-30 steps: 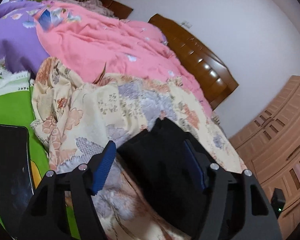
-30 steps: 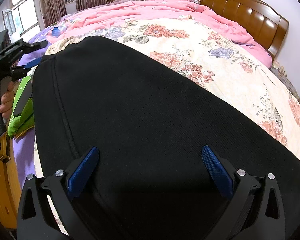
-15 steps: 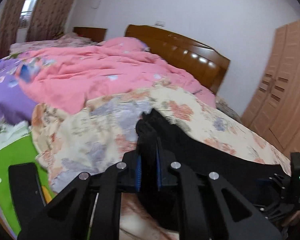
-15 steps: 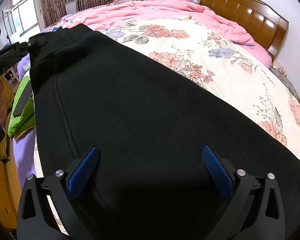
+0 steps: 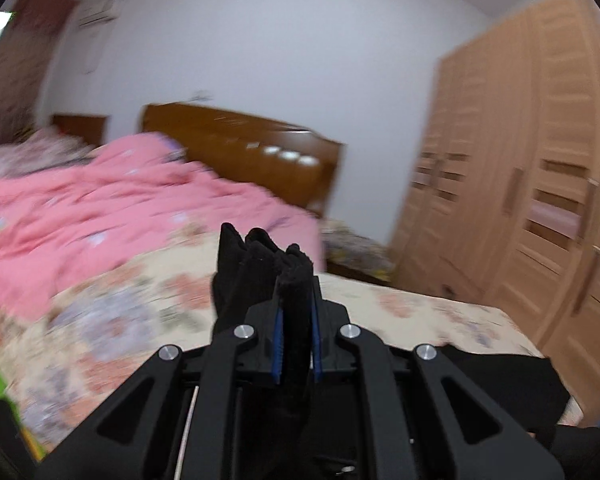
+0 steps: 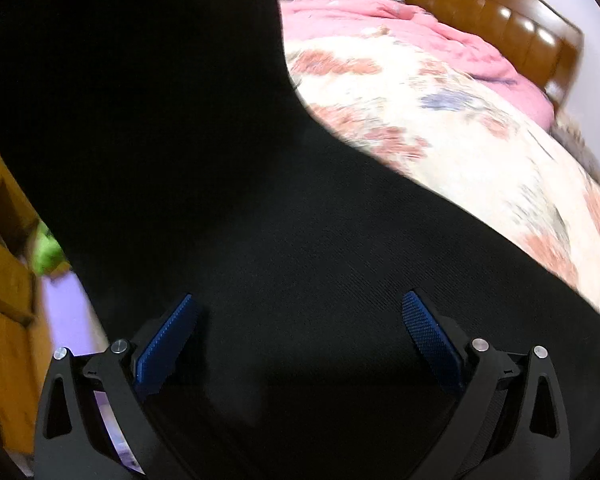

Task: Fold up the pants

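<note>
The black pants lie over a floral bedspread, with one end lifted high and filling the left of the right wrist view. My left gripper is shut on a bunched edge of the pants, which sticks up past its blue pads and is held well above the bed. More black cloth lies at the lower right of the left wrist view. My right gripper is open, its blue pads spread wide just over the flat part of the pants, gripping nothing.
A pink quilt is heaped toward the wooden headboard. A tall wooden wardrobe stands along the right wall. Wooden furniture and something green sit beside the bed on the left.
My left gripper shut on the edge of the pants and swung up and over the bed, carrying that end with it. The right gripper barely moved and stays open.
</note>
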Demonstrator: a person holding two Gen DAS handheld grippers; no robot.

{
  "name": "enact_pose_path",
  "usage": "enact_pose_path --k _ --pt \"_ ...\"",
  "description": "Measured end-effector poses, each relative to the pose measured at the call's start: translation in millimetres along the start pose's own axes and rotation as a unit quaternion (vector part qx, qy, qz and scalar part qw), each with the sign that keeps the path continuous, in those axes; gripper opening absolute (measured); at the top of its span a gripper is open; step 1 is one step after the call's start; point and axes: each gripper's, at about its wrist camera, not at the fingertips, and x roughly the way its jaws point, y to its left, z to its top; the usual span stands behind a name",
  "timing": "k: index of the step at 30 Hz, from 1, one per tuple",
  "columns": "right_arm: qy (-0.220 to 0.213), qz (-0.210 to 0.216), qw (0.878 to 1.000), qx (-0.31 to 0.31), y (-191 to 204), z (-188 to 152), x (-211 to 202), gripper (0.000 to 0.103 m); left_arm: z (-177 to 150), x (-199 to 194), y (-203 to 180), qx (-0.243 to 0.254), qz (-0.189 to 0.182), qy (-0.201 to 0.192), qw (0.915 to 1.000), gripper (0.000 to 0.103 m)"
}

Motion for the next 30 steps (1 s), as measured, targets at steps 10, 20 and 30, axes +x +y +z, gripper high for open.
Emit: enact_pose_path --k 10,20,30 --pt "-0.184 0.039 0.913 0.362 -189 -159 -179 0.099 -71 68 -180 0.082 -0.149 0.075 0.9826 0.010" --pt "-0.161 0.076 0.889 0.422 -205 -218 -189 0.099 -198 92 -253 0.199 -0.197 0.194 0.9403 0.074" --pt "-0.052 0.119 0.928 0.349 -147 -181 -140 0.098 -157 11 -104 0.122 -0.007 0.121 0.9852 0.099"
